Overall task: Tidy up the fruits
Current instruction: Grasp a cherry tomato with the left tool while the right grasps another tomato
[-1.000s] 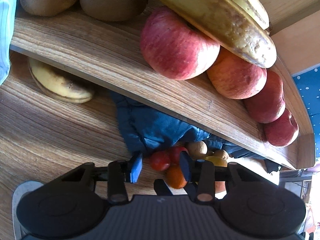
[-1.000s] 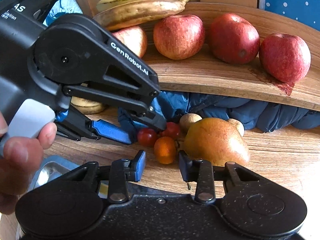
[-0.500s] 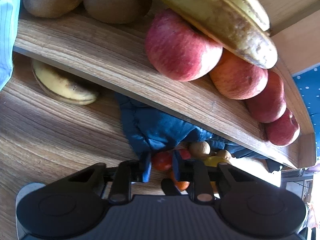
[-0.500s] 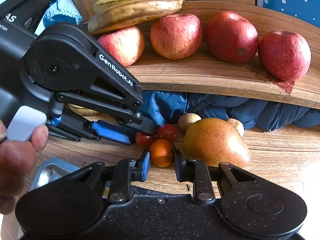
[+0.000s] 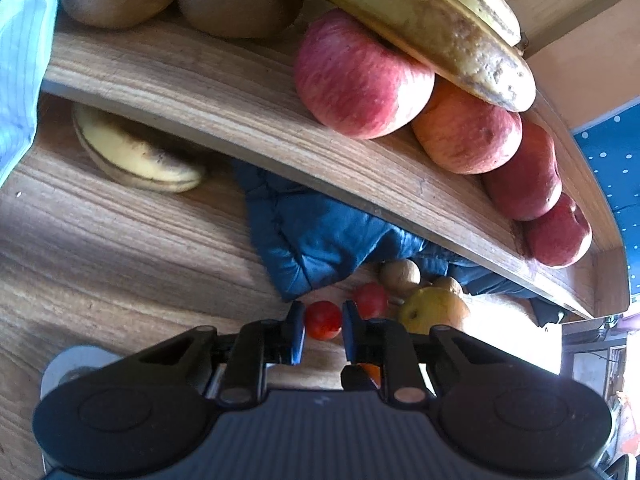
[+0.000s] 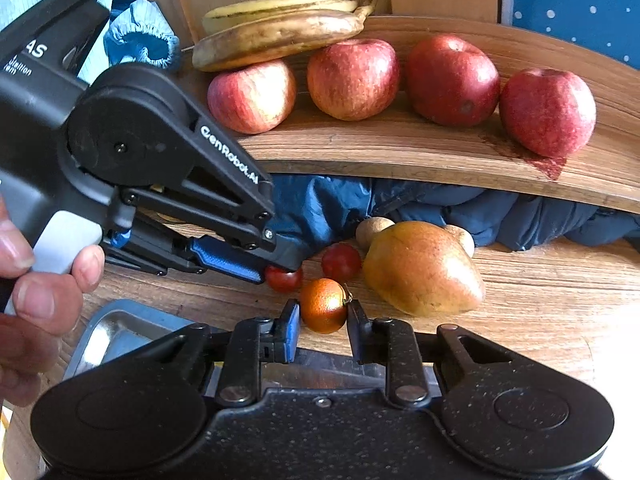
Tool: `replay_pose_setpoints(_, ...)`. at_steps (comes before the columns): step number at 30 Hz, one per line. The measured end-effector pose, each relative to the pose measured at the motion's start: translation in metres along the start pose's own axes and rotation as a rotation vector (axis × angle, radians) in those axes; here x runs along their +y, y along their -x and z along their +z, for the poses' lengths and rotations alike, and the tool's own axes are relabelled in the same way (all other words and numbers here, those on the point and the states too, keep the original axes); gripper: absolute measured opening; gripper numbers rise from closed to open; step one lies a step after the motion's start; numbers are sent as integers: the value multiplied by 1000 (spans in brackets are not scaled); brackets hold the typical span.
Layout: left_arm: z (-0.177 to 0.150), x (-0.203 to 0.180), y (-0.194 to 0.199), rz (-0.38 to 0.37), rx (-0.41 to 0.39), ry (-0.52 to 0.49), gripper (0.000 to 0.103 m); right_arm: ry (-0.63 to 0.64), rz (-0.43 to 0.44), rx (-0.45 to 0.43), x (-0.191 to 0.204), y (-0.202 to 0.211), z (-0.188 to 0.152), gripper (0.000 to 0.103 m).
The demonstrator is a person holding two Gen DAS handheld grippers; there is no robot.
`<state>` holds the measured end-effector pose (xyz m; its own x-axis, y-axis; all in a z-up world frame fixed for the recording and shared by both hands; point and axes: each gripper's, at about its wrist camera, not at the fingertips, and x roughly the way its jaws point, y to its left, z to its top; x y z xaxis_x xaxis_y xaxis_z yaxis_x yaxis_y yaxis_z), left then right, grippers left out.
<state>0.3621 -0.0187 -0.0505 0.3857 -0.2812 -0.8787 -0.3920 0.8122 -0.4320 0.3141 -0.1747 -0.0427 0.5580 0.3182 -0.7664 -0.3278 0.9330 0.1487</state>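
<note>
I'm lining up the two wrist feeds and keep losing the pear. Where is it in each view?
Left wrist view: the pear sits low and right of centre, just beyond the left gripper, partly hidden by its right finger.
Right wrist view: the pear lies right of centre on the wooden table, in full view.
Shared landmark: the blue cloth bunched under the curved shelf, behind the pear.

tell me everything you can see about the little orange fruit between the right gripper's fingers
The orange fruit is small, round and glossy, deep orange with a darker shaded side and a thin dry stem bit on its right. It sits on the wooden table, between the right gripper's fingers, which look closed on its sides. A red tomato lies just behind it.
</note>
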Motion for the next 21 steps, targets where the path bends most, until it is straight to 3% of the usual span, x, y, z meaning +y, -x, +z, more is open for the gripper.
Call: replay_pose_setpoints(21, -34, -8, 20, -66, 16, -96, 21, -52, -71, -54, 13, 39, -31, 26)
